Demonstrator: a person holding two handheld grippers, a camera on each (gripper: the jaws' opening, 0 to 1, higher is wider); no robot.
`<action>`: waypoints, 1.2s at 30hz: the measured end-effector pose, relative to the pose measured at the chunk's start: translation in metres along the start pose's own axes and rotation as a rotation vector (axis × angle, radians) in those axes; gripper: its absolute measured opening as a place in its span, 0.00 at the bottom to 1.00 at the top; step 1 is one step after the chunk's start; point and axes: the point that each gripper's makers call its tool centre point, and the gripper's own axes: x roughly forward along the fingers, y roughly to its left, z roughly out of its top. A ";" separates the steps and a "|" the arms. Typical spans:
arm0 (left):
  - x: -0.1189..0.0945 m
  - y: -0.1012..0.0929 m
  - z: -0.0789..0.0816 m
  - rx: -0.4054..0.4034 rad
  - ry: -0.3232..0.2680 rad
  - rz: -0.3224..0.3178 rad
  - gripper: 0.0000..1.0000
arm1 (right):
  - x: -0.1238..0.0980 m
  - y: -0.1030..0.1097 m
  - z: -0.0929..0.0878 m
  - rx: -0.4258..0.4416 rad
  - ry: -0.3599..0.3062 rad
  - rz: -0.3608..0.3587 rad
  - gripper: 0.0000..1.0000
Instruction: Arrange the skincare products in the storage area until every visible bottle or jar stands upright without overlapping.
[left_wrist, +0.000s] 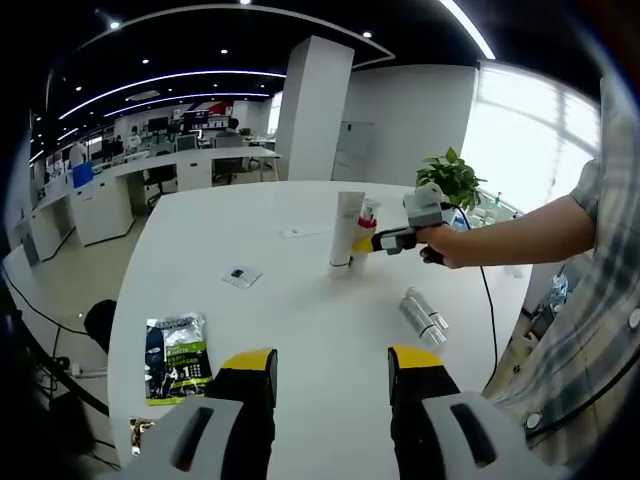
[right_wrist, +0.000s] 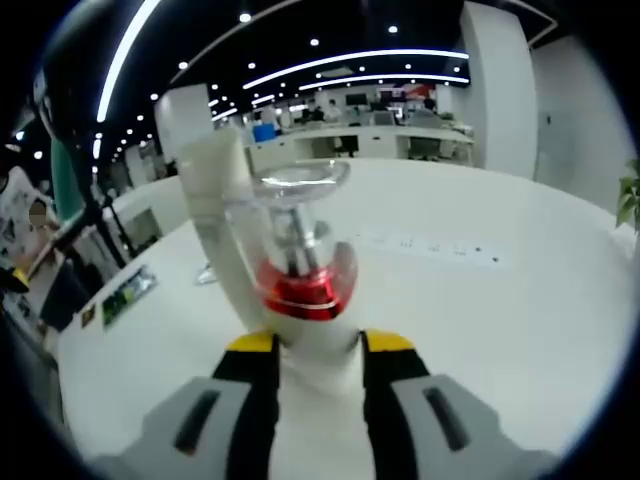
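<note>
My right gripper (right_wrist: 320, 348) is shut on a small white bottle (right_wrist: 305, 285) with a red band and a clear cap, held upright. Right behind it stands a tall white tube (right_wrist: 214, 215). In the left gripper view the same bottle (left_wrist: 366, 226) sits beside the upright tube (left_wrist: 347, 229) at the far middle of the white table (left_wrist: 300, 320), with the right gripper (left_wrist: 380, 242) and a person's hand on it. Two silvery bottles (left_wrist: 423, 312) lie on their sides, nearer and to the right. My left gripper (left_wrist: 332, 372) stands open above the table's near part, with nothing between its jaws.
A green and black packet (left_wrist: 177, 357) lies at the near left, and a small sachet (left_wrist: 241, 277) lies farther in. A flat white strip (left_wrist: 300, 231) lies left of the tube. A potted plant (left_wrist: 452, 178) stands at the far right edge. Office desks lie beyond.
</note>
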 end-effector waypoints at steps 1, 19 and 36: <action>0.000 0.000 0.000 0.001 0.001 0.000 0.46 | 0.000 0.000 0.000 0.001 0.000 -0.002 0.29; 0.001 -0.004 -0.002 0.013 0.003 -0.010 0.46 | -0.007 0.005 -0.007 0.012 0.032 0.010 0.31; 0.030 -0.026 0.005 0.026 0.004 -0.089 0.45 | -0.090 -0.009 -0.047 0.221 0.037 -0.003 0.30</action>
